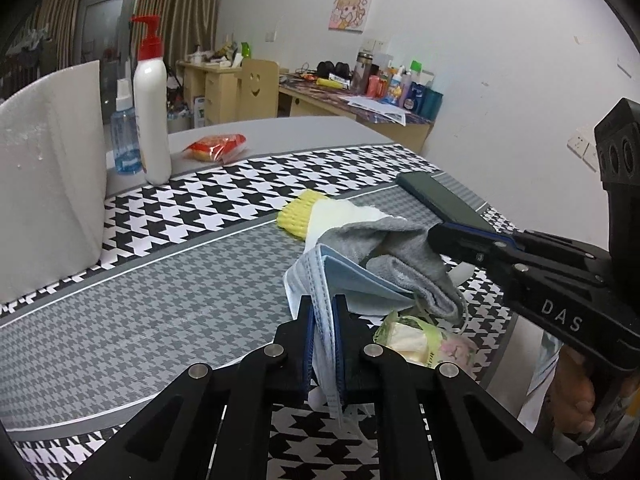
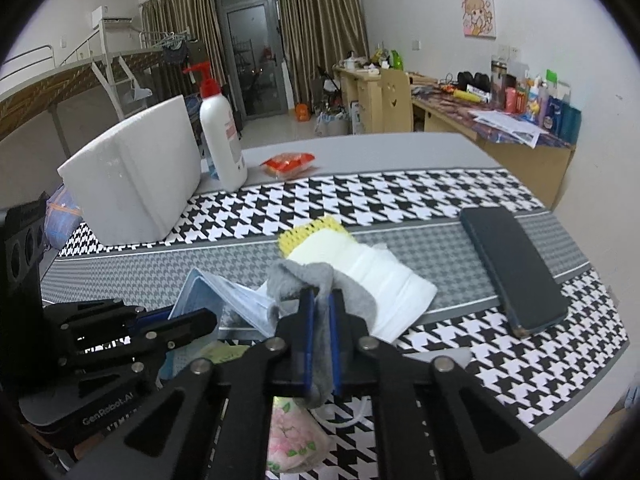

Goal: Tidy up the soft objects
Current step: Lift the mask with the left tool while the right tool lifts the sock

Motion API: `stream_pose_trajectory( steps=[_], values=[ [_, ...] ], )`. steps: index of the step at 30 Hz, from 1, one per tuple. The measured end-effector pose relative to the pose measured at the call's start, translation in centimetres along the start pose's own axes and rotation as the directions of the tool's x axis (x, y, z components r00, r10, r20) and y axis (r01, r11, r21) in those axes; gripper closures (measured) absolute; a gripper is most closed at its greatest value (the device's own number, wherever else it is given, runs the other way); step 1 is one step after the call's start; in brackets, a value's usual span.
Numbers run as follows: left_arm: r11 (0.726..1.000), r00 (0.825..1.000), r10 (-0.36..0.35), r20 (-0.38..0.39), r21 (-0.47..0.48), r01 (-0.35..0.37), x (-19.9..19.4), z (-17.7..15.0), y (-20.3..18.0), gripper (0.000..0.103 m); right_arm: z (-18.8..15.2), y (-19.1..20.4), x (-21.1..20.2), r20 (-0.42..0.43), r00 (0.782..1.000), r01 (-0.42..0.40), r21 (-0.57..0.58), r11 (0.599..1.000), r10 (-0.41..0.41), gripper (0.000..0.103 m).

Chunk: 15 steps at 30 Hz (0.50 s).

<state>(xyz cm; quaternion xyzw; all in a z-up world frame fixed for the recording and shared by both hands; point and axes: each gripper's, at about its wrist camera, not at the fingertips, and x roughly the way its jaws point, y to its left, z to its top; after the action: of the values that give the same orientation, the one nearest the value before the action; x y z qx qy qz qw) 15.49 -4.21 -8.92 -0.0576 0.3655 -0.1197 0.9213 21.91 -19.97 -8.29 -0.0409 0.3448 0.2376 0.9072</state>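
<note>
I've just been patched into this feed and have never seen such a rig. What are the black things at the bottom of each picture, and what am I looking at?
No robot arm here: a person holds a two-finger gripper in each hand, each with a fisheye camera looking along its fingers. One picture is from the left gripper, the other from the right gripper. The left one's jaws are shut on a blue face mask; the right one's jaws are shut on a grey sock. On the houndstooth mat lie a yellow and white cloth, a dark phone and a flowered tissue pack. Behind stand a pump bottle and a white foam block.
</note>
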Motion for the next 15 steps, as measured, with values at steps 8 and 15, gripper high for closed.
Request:
stream_pose_trajectory(
  steps=[8,15],
  values=[
    [1.0,1.0,0.012,0.017,0.002,-0.012,-0.8,0.0,0.1,0.096,0.0,0.0,0.4,-0.027,0.999,-0.02,-0.002,1.0,0.02,0.076],
    [1.0,1.0,0.021,0.007,-0.002,-0.021,-0.7,-0.2,0.4,0.097,-0.2,0.5,1.4,-0.047,0.999,-0.013,-0.033,0.999,0.012,0.049]
  ],
)
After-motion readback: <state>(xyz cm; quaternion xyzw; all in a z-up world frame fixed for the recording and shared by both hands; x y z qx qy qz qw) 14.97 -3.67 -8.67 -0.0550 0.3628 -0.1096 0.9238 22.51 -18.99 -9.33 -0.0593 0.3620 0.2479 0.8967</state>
